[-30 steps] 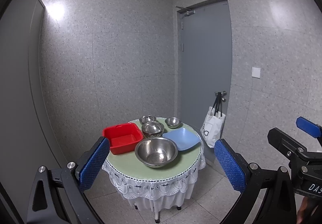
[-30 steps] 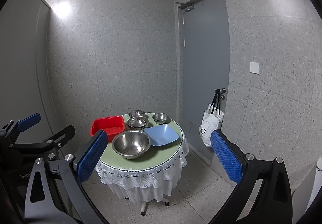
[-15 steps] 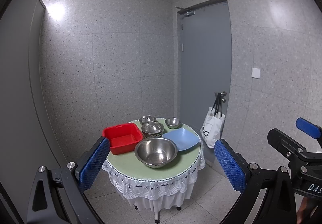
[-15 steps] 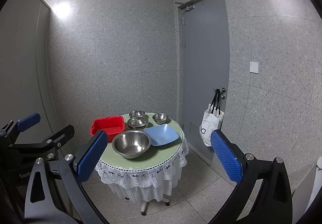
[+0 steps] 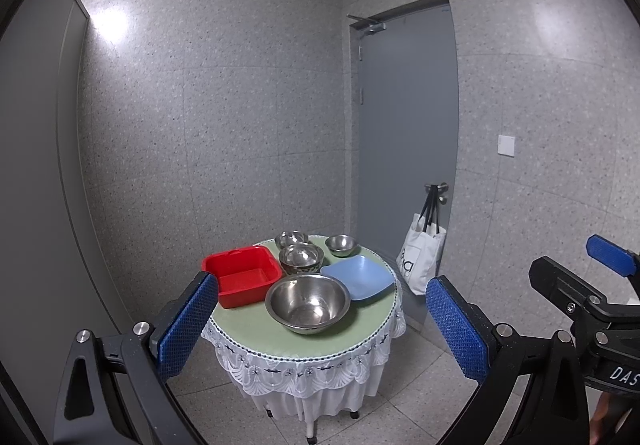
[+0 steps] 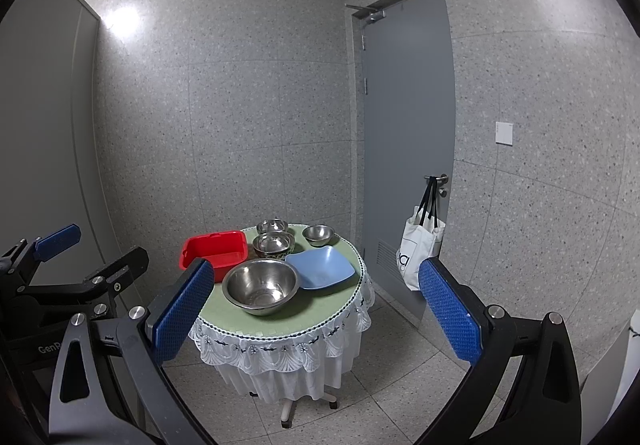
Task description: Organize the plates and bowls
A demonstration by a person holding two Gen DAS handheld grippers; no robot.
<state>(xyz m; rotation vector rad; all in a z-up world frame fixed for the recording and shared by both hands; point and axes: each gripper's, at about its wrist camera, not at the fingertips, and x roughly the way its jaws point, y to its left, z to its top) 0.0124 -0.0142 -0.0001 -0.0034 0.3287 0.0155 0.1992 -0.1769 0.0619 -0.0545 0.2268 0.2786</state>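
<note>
A small round table [image 5: 256, 333] [image 6: 304, 319] with a green top and a white lace skirt stands some way ahead. On it sit a large steel bowl [image 5: 307, 303] [image 6: 261, 287], a blue square plate [image 5: 360, 277] [image 6: 322, 268], a red square tub [image 5: 242, 277] [image 6: 214, 251], a patterned bowl with steel bowls nested in it [image 5: 301, 259] [image 6: 274, 245], and two small steel bowls [image 5: 341, 245] [image 6: 318, 235] at the back. My left gripper [image 5: 320, 325] and right gripper [image 6: 316, 309] are both open, empty and well short of the table.
A grey door [image 5: 404, 149] is at the right, with a white tote bag [image 5: 420, 261] hanging from its handle. Speckled walls enclose the corner behind the table. The floor is tiled. The right gripper shows at the right edge of the left wrist view [image 5: 592, 297].
</note>
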